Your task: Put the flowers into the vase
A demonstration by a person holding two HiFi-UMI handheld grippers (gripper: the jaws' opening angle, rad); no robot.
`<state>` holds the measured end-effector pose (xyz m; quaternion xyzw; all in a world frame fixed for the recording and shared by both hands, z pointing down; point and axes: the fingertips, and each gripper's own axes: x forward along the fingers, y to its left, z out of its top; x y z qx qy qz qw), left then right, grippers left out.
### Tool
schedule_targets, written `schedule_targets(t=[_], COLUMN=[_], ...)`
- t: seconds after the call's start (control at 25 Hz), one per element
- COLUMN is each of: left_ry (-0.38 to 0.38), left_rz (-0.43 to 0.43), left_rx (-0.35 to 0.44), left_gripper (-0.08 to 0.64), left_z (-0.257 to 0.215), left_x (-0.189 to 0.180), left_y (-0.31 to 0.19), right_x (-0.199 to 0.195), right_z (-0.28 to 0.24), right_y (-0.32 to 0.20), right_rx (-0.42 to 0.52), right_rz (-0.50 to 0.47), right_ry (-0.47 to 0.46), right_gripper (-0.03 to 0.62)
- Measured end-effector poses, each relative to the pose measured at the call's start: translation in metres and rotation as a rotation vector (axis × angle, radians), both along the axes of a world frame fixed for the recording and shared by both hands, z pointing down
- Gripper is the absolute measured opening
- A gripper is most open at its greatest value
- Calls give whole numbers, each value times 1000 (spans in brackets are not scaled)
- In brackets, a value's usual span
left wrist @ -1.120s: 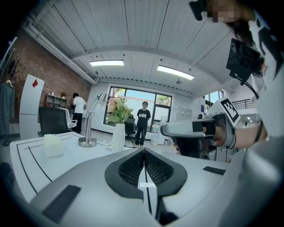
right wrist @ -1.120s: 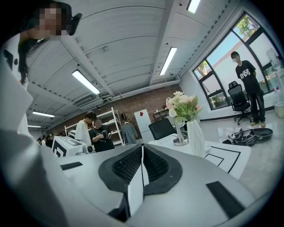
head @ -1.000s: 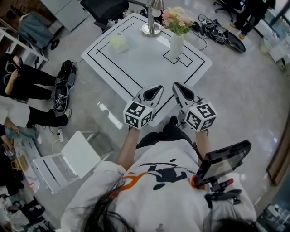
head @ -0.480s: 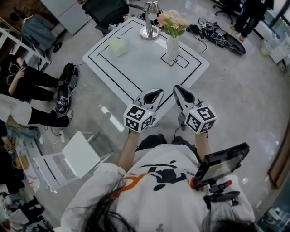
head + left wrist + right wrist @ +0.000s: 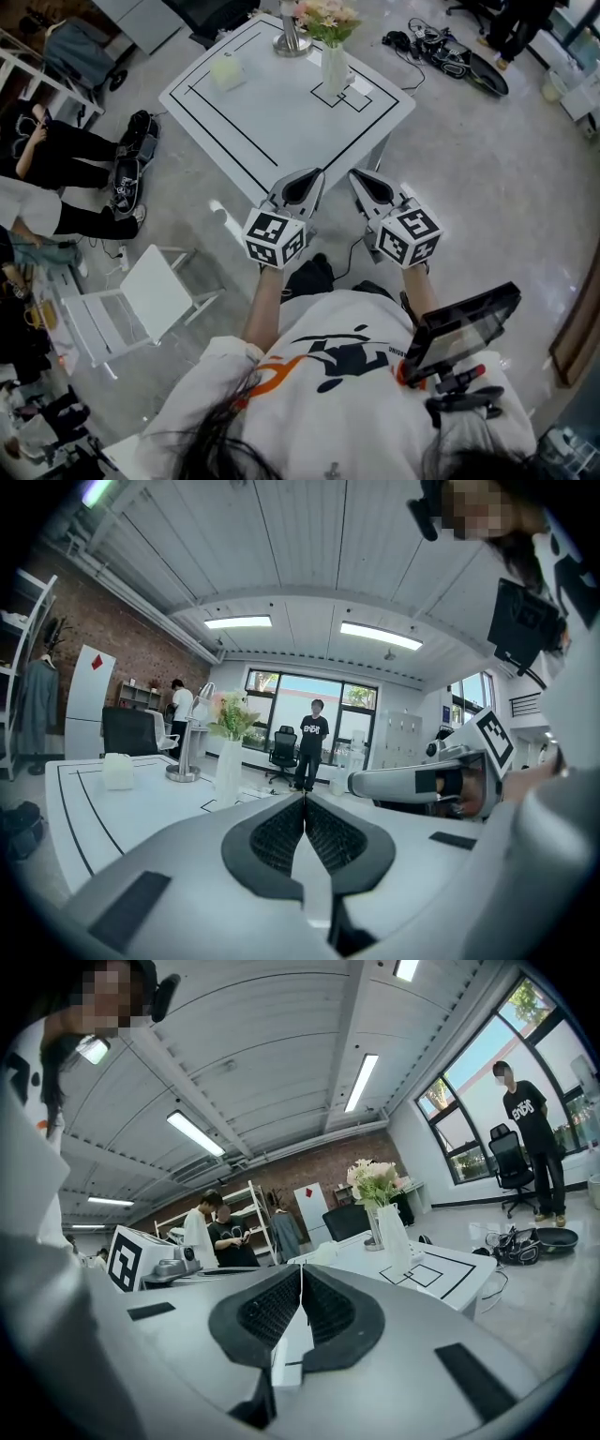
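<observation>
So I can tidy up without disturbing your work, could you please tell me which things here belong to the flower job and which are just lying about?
Job: tall white vase; pink and cream flowers, already in it; left gripper and right gripper, both shut, empty.
Lying about: pale square block and silver metal stand on the white table; white chair; black cables.

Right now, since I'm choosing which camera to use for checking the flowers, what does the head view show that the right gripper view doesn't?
Only the head view: the white chair on the floor and the full outline of the table. Only the right gripper view: the right claw with its jaws shut on nothing, the ceiling lights, the brick wall. Both: the vase standing upright on the table with the flowers in it.
</observation>
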<state>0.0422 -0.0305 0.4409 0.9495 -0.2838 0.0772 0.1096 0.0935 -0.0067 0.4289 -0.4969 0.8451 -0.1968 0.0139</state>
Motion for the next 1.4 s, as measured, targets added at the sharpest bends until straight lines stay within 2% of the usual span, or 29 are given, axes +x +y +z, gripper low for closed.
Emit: schedule_targets(t=[0.56,1.4], left_ry=[-28,-33], left_rz=[-39,-77], left_rx=[1,26], left_gripper=[11,11], left_z=[8,0], left_x=[33,20], left_y=[82,104], right_x=[25,11], right_z=[4,-3], right_y=[79,100], right_rx=[7,30], right_rz=[-67,-104], right_ry=[2,11], right_gripper=[14,14])
